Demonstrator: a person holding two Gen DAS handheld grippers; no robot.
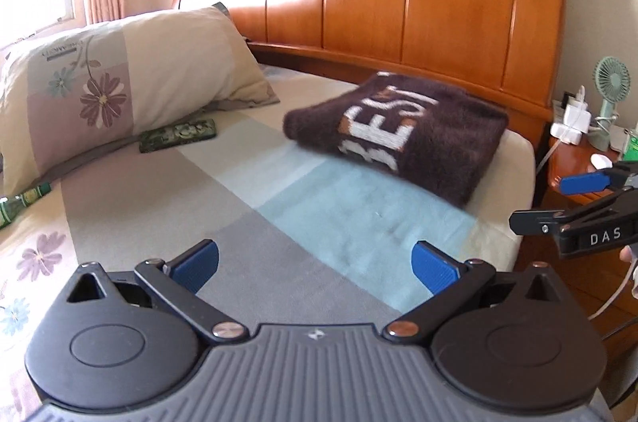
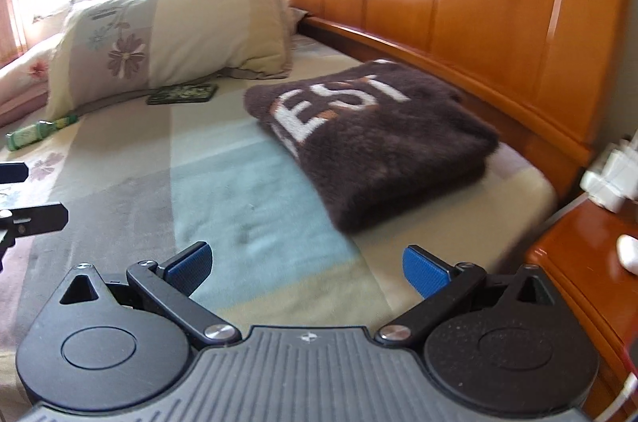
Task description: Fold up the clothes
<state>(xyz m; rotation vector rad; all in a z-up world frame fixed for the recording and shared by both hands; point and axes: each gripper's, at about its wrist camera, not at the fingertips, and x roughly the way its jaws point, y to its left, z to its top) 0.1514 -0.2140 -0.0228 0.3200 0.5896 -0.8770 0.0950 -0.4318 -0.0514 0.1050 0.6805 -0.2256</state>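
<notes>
Sweater (image 1: pixel 402 139), dark brown and fluffy with white letters, lies folded into a thick rectangle on the bed (image 1: pixel 239 206), near the headboard (image 1: pixel 398 3) and close to the bed's right edge. Both grippers hang above the striped sheet, well apart from the sweater and touching nothing. The left gripper (image 1: pixel 315 268) has its blue pads spread wide with only sheet between them; the right gripper (image 2: pixel 309 266) is likewise spread wide and empty. In the left wrist view the right gripper shows at the right edge, over the gap between the bed and the nightstand (image 1: pixel 578 166). A floral pillow (image 1: pixel 119 83) leans at the head of the bed, with a green phone (image 1: pixel 178 135) just beside it and a green bottle (image 1: pixel 24 206) farther left. A small fan (image 1: pixel 612 83) and white chargers (image 1: pixel 570 119) stand on the nightstand.
</notes>
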